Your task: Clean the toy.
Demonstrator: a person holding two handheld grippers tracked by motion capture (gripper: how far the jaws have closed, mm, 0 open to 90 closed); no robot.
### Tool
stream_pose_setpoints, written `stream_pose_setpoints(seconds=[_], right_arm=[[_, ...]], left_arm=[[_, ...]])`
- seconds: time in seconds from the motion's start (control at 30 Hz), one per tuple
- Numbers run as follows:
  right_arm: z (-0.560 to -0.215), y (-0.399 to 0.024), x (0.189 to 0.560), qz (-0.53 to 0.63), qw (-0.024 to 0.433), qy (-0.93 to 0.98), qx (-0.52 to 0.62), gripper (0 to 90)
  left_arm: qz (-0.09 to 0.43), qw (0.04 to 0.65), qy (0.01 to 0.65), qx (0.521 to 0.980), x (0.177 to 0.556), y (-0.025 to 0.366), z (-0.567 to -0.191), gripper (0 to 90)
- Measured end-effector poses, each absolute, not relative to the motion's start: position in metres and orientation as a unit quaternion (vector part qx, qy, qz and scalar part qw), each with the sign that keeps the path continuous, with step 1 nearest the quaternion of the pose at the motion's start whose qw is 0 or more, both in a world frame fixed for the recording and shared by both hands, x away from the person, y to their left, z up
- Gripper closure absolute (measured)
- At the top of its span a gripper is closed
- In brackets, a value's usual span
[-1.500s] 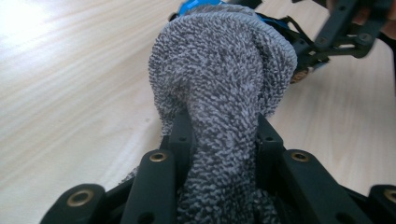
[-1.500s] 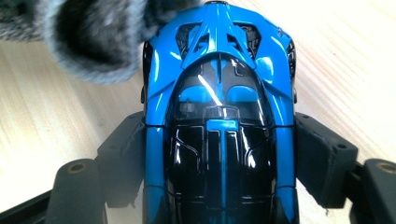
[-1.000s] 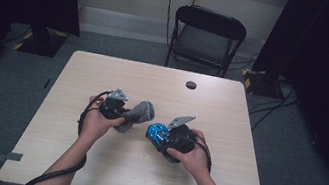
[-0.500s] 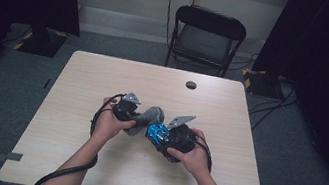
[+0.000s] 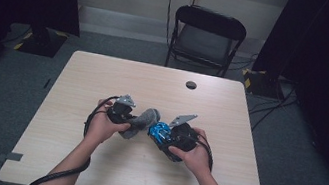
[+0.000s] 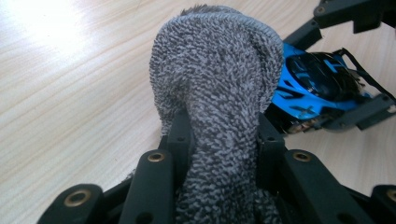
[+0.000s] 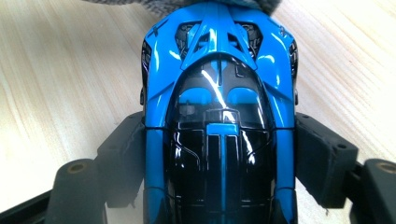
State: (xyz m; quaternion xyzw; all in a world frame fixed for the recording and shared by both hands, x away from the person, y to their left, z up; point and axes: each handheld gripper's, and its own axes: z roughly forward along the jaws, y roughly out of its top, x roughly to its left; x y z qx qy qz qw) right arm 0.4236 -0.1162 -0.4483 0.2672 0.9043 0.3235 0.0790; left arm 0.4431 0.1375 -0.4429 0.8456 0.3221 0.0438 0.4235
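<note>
Two grippers meet over the near middle of the table [image 5: 88, 171], and I have something clamped in each; my left gripper [image 5: 133, 122] is closed narrow on a grey terry cloth [image 5: 141, 122], my right gripper [image 5: 161, 133] is closed on a blue toy car [image 5: 160, 131], pads pressed against both its flanks. From the left gripper view the cloth [image 6: 217, 93] is a looped, speckled grey towelling, bunched into a thick roll that rises between the jaws and folds over at its top into a rounded hood with a ribbed hem; its lower end runs out of frame at the bottom, so I cannot say how long it is. Just behind it lies the car [image 6: 322, 84], glossy blue with black panels, its near end hidden by the cloth. From the right gripper view the car [image 7: 219, 116] runs lengthwise between the jaws, bright blue body, black glazed cabin with a blue centre stripe, vents at the far end; its near end is cut off, its wheels are hidden, and the cloth [image 7: 159, 4] touches its far tip. Farther out, a small dark round thing [image 5: 191, 85] sits on the far side of the table, too small to identify; beyond the table stands a black folding chair [image 5: 206, 38].
</note>
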Motion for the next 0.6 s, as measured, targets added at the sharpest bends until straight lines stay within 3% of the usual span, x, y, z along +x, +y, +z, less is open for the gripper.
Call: stream_pose_setpoints(seconds=[0.6], right_arm=[[-0.448,-0.119,0.43,0.313,0.081,0.902,0.286,26.1]], left_arm=[[0.032,0.427,0.301,0.852,0.423,0.146,-0.441,66.9]])
